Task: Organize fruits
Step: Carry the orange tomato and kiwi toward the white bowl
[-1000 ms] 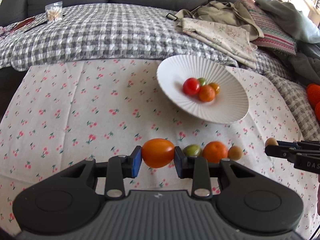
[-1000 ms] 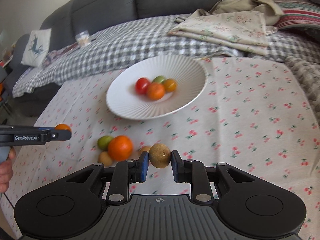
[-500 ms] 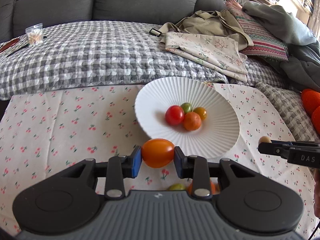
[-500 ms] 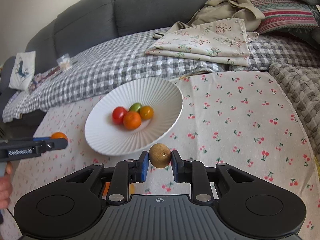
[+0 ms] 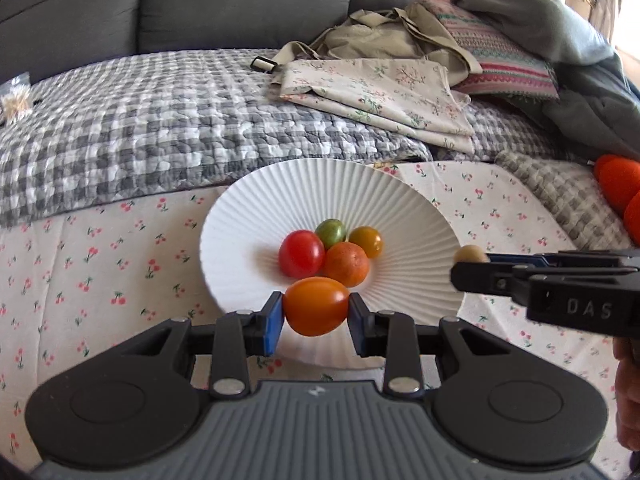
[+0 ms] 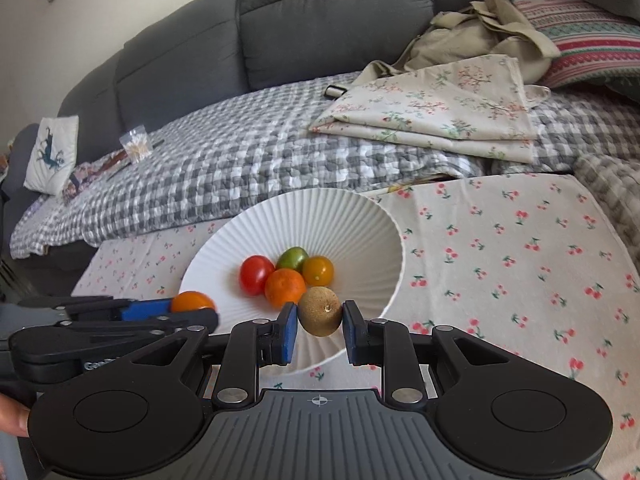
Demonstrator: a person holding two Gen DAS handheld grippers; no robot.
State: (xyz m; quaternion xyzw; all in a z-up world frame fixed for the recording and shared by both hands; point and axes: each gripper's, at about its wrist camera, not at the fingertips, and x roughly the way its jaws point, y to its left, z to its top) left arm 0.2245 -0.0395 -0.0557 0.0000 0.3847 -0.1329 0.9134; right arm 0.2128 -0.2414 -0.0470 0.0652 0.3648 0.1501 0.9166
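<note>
My left gripper (image 5: pixel 316 318) is shut on an orange tomato (image 5: pixel 317 305), held over the near rim of the white ribbed plate (image 5: pixel 416 248). The right gripper (image 6: pixel 320 326) is shut on a small brown kiwi (image 6: pixel 321 310), also above the plate's (image 6: pixel 360 224) near edge. In the plate's centre lie a red tomato (image 5: pixel 301 253), a green one (image 5: pixel 331 232), a yellow-orange one (image 5: pixel 366 241) and a small orange (image 5: pixel 346 264). The right gripper (image 5: pixel 466 264) with its kiwi (image 5: pixel 469 254) enters the left wrist view from the right; the left gripper (image 6: pixel 196 312) with the tomato (image 6: pixel 191 301) shows at left in the right wrist view.
The plate rests on a cherry-print cloth (image 6: pixel 512 264). Behind it lie a grey checked blanket (image 5: pixel 152 120), folded floral fabric (image 5: pixel 380 96) and a grey sofa back (image 5: pixel 224 4). Orange fruit (image 5: pixel 618 182) sits at the far right edge. A hand (image 5: pixel 628 392) grips the right tool.
Both grippers have carried their fruit forward from the loose fruit on the cloth to above the plate's near rim. The loose fruit has dropped out of sight below.
</note>
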